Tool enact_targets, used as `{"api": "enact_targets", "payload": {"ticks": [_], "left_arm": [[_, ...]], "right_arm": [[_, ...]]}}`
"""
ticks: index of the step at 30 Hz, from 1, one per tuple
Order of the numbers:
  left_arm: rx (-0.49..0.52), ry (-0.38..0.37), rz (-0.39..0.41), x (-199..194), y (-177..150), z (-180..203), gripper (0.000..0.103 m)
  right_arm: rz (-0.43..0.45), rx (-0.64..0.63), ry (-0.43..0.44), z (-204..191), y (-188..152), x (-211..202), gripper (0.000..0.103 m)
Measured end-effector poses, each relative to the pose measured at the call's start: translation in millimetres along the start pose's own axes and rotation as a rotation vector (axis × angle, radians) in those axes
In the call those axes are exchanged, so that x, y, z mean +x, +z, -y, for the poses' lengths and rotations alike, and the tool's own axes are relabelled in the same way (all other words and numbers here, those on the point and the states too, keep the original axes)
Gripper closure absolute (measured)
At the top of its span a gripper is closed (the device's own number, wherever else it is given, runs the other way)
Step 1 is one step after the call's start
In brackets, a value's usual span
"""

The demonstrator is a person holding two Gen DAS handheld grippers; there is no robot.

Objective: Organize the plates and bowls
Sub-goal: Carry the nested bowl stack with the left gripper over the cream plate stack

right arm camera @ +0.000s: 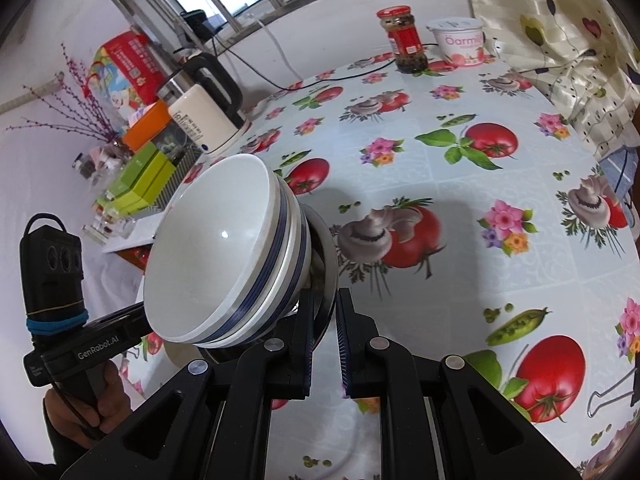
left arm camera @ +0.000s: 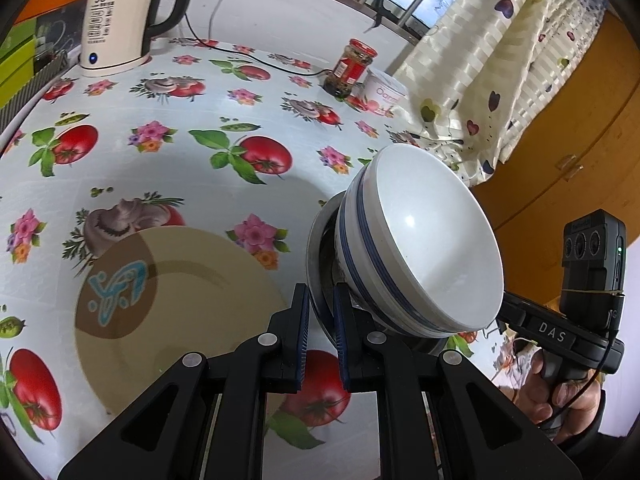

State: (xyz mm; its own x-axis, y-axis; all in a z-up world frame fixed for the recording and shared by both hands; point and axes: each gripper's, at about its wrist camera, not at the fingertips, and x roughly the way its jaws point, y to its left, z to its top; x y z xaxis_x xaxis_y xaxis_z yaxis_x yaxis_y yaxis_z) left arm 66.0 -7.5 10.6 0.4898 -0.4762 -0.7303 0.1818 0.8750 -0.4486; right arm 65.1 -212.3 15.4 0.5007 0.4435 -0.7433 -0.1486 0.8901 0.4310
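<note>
Two grippers, left and right, clamp metal plate rim; you carry striped bowls stacked on it. Beige plate waits on table, unstacked.

Right gripper clamps the rim of a steel plate, and stacked blue-striped white bowls sit tilted on it, above the flowered tablecloth. The other gripper reaches in under the bowls from the left, a hand on its handle. Kettle, sauce jar and yogurt tub stand far back.
</note>
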Motion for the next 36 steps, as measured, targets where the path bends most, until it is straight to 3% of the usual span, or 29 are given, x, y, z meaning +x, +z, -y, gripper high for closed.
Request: {"api": "enact_targets", "payload": {"ticks": [36], "left_arm": [[-0.157, 0.133, 0.067, -56.3, -19.8, -84.9, 0.091]], "right_arm": [[-0.111, -0.132, 0.095, -88.4, 8.0, 70.6, 0.091]]}}
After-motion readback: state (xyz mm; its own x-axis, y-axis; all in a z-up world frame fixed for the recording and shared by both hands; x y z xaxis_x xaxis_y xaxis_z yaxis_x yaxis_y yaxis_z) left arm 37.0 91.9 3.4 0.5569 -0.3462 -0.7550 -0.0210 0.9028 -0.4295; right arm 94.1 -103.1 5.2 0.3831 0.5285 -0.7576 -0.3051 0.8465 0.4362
